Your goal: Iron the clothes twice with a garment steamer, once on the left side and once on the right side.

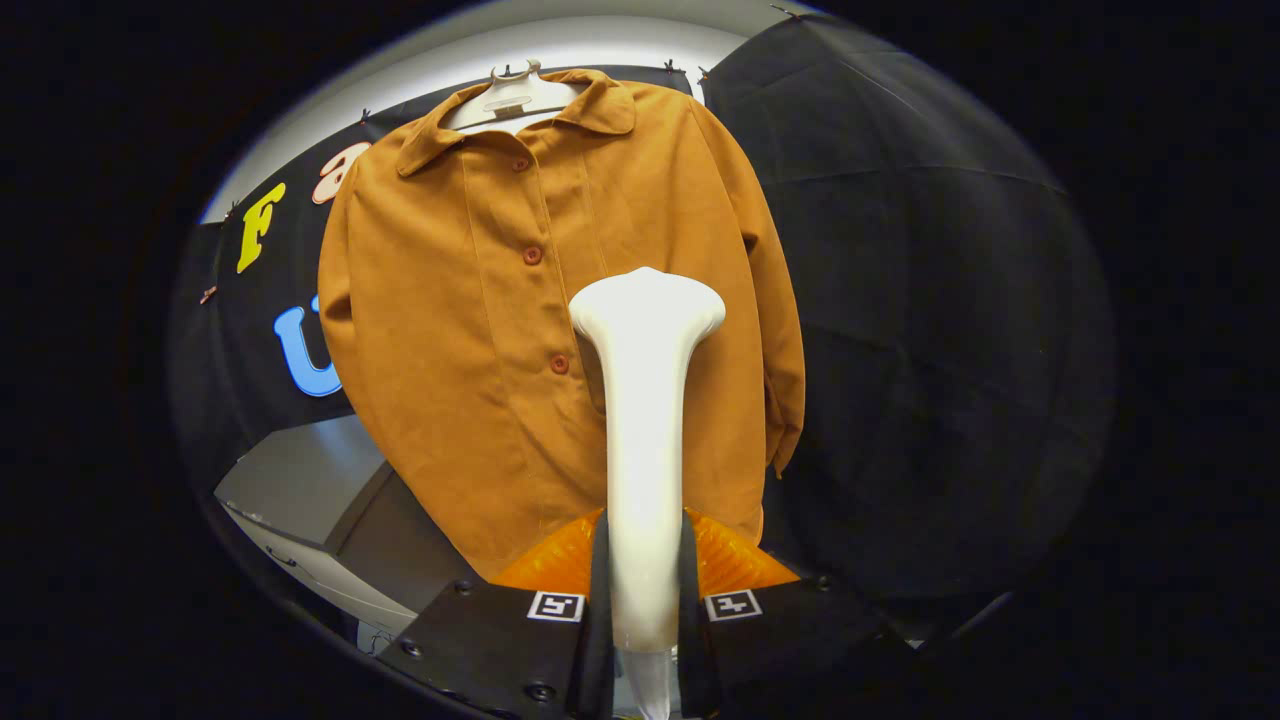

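A brown button-up shirt (480,330) hangs on a white hanger (512,98) against the black cloth wall. My gripper (645,590) is shut on the handle of a white garment steamer (645,400), which stands up between my fingers (598,580). The steamer's wide head (648,300) points at the shirt, in front of the part to the right of the button row, at about mid height. Whether the head touches the cloth I cannot tell. The steamer hides a strip of the shirt's lower right half.
A grey cabinet or table top (300,480) with a pale front sits low to the left, below the shirt's hem. Black cloth (930,350) covers the wall to the right of the shirt.
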A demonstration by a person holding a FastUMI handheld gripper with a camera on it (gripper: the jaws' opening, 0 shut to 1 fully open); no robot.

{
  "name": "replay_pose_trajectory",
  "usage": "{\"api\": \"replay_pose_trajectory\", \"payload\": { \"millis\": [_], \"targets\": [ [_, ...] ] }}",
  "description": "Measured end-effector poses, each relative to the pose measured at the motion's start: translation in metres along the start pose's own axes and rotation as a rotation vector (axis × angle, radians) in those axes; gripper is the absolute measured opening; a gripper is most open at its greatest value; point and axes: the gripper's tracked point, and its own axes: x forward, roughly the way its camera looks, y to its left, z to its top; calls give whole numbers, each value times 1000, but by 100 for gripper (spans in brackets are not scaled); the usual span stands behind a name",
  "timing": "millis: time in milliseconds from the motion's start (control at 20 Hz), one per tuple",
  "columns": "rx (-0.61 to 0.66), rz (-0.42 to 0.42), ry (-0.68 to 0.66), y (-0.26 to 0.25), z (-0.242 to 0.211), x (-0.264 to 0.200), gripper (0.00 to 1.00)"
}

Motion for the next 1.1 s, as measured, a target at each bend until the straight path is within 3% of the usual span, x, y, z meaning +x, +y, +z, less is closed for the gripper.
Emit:
{"api": "replay_pose_trajectory", "payload": {
  "millis": [800, 1100],
  "targets": [
    [23, -113, 295, -47, -155, -10, 29],
    [37, -111, 337, -47, -178, -40, 29]
  ]
}}
